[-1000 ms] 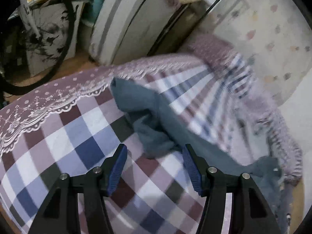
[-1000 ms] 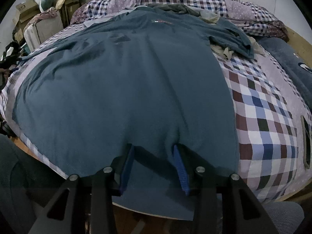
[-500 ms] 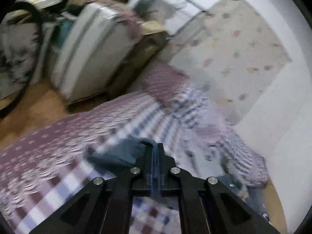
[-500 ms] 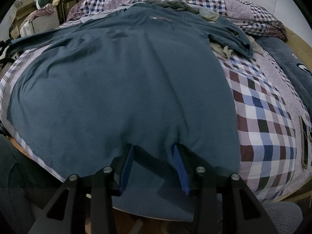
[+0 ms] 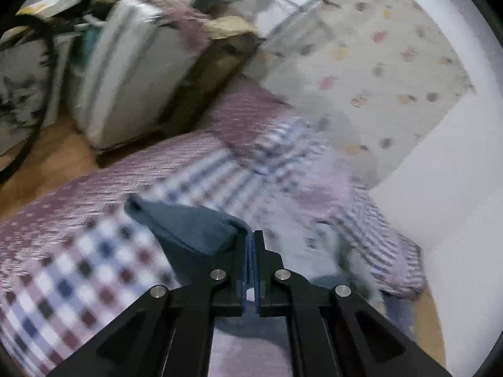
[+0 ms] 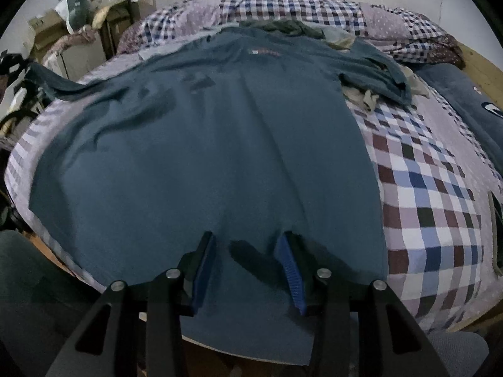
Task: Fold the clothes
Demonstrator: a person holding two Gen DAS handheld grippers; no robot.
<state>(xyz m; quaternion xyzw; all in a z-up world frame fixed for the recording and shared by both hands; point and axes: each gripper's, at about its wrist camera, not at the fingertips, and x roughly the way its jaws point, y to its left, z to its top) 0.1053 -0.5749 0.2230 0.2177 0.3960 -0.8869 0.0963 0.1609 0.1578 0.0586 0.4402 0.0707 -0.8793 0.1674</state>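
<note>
Teal shirt spread on the checked bed, one sleeve pinched

We see the teal shirt [image 6: 204,144] lying flat across the checked bedspread [image 6: 427,194], hem toward us, collar toward the pillows [image 6: 292,3]. Our left gripper [image 5: 251,238] has its blue pads pressed together on a fold of the shirt's sleeve [image 5: 191,223], lifted off the bedspread; that view is blurred. Our right gripper [image 6: 248,251] rests with fingers spread wide on the hem, holding nothing
</note>
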